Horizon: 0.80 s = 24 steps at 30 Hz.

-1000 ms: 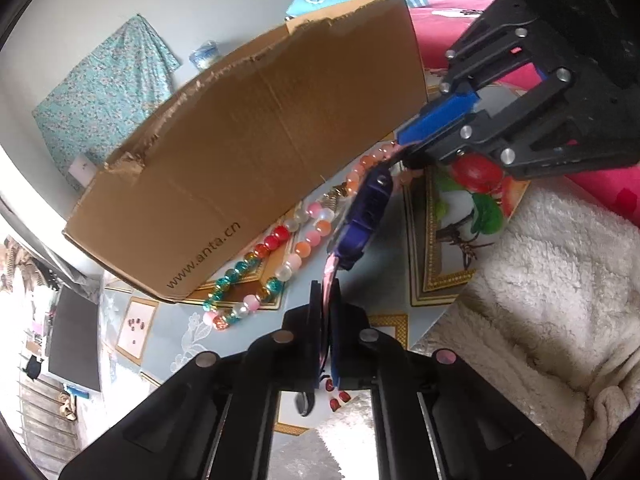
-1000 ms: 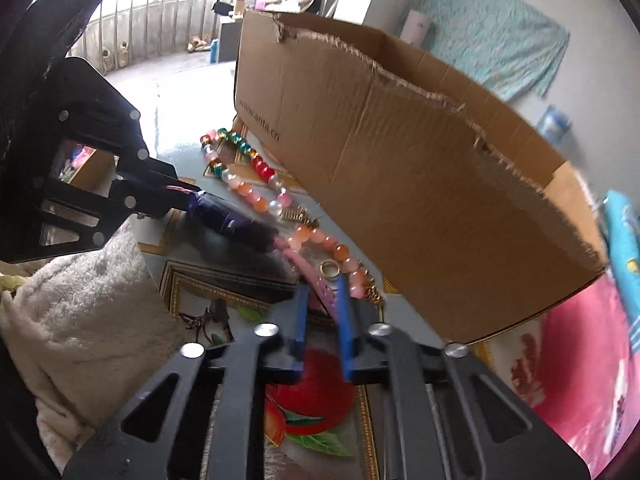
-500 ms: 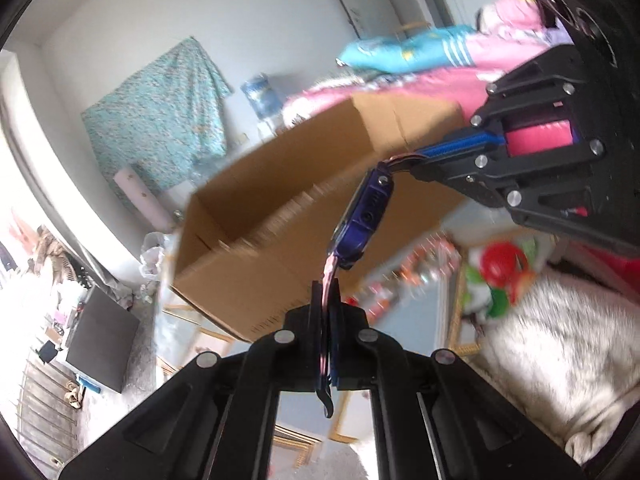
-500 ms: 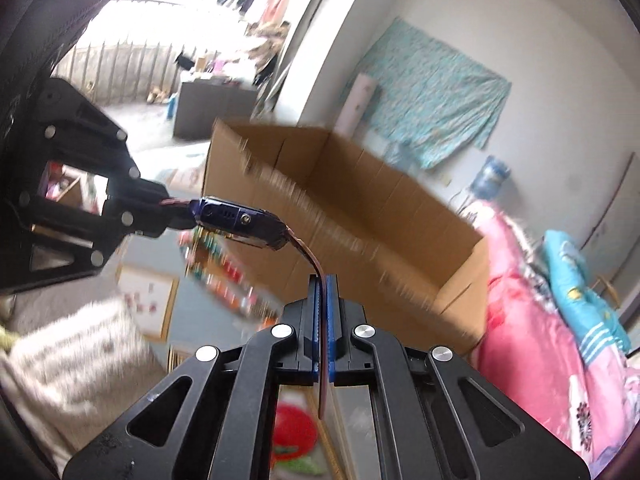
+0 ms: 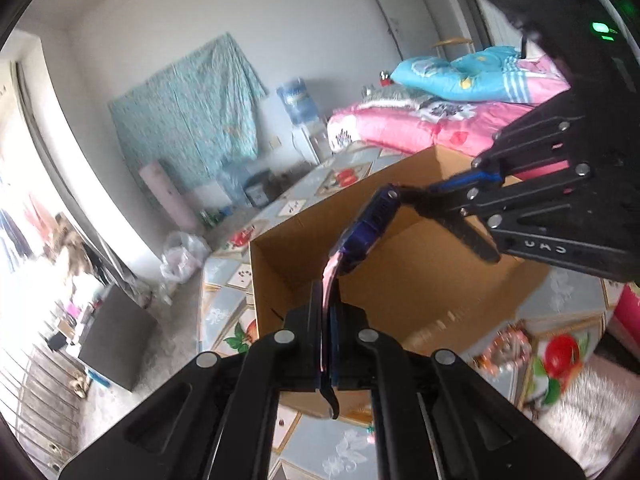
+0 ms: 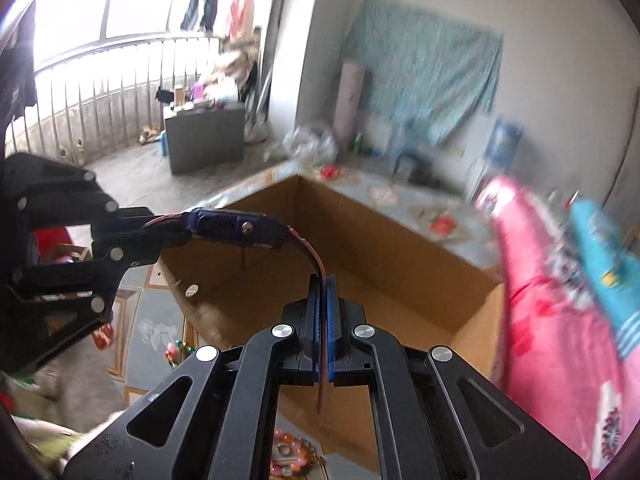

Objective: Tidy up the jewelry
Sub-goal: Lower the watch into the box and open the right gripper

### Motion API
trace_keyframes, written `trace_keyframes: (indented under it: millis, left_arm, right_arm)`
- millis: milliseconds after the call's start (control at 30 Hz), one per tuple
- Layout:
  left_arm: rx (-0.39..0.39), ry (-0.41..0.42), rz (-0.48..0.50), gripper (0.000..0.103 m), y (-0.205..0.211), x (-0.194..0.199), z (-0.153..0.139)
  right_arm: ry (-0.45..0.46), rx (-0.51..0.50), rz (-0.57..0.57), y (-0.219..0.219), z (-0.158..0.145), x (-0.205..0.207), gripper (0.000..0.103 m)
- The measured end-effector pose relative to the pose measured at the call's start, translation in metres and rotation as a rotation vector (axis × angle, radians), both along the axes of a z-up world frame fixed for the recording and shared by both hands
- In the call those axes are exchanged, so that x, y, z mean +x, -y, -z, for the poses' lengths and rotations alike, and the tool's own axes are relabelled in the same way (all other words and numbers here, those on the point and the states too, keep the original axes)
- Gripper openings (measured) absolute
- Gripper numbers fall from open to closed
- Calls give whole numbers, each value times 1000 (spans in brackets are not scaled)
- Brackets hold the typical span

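Both grippers are holding one watch [image 5: 366,232] in the air over the open cardboard box [image 5: 420,292]: purple case in the middle, pink strap running out each side.

Left gripper [image 5: 328,320] is clamping one strap end, jaws pinched fully onto the pink band. Right gripper [image 6: 323,312] is doing the same on the other strap end [image 6: 312,254]. The case is hanging between them, above the box opening and near its front wall.

Handling judgement:
- Looks light; neither strap is pulling taut and the band is keeping its curve under the case weight.
- Strap is bending in a smooth arc, so likely soft rubber or plastic: flexible, not limp.
- Case is the rigid part, and probably the fragile one if the face takes a knock.
- Thin strap gripped flat between pads is a good hold; it is sitting edge-on in both grippers, so little chance of it rolling out.
- If one side lets go, the case is likely swinging down on the remaining strap, so it is better lowered closer to the box floor before any release.

Bead bracelets [image 5: 508,344] are lying on the patterned floor mat [image 5: 224,312] just outside the box's front wall, beside a white fluffy rug [image 5: 580,408]. Box interior visible here is showing bare cardboard only.
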<state>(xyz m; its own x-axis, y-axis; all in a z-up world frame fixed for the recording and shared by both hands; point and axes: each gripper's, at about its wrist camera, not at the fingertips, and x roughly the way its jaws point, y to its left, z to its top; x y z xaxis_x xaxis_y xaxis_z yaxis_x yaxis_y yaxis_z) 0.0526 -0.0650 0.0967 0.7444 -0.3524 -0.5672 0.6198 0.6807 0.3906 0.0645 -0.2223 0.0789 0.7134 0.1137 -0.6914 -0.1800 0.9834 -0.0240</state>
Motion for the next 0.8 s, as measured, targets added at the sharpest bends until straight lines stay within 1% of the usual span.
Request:
trace_keyframes:
  millis: [67,100,133,167,233,300,333,400,433,467,500,533,567,600,633,667,700,800]
  left_arm:
    - [27,-85,-2,3,13,27,2]
    - [39,-120,-8,3,17,41,5]
    - [64,-186,-11,3,25,58,12]
    - [76,-223,-17,3,29,71,14]
    - [117,-316,-23,3,40,99,27]
    - [158,-379,-29,4,47,117,41]
    - [184,-419,-34,4,55,128,49]
    - [210,-461,-43,6,57,143,59]
    - [230,-473,-49,7,61,150,63]
    - [254,-464,-67,7,68,159,68]
    - [268,-454,-74,10,72,164,71]
    - [293,-442,-84,17,79,171,74]
    - [307,-425,-96,21,81,176,75]
    - [311,-405,-109,29,83,180,73]
    - [308,-385,-119,36,86,184,72]
    - [301,-372,-124,39,87,188,69]
    - [289,-357,-127,44,90,191,65]
    - [260,-314,-136,45,94,192,57]
  right_arm:
    - [-109,45,-3,11,8,27,1]
    - [-186,79,-13,18,16,44,1]
    - [-249,101,-15,23,24,57,1]
    - [-304,114,-15,27,32,69,1]
    - [-448,157,-29,35,57,97,1]
    - [-548,185,-29,40,74,114,1]
    - [-589,201,-22,44,83,122,1]
    - [-650,216,-11,48,96,136,1]
    - [-665,218,4,50,100,143,2]
    - [-679,224,15,52,103,150,7]
    - [-687,226,28,53,107,155,8]
    - [-689,224,44,55,108,161,8]
    - [-690,217,64,57,111,167,10]
    - [-690,212,73,58,113,170,11]
    - [-687,213,84,59,114,173,14]
    - [-685,225,91,59,115,175,20]
    - [-682,223,95,59,114,175,21]
    - [-662,201,109,60,113,176,21]
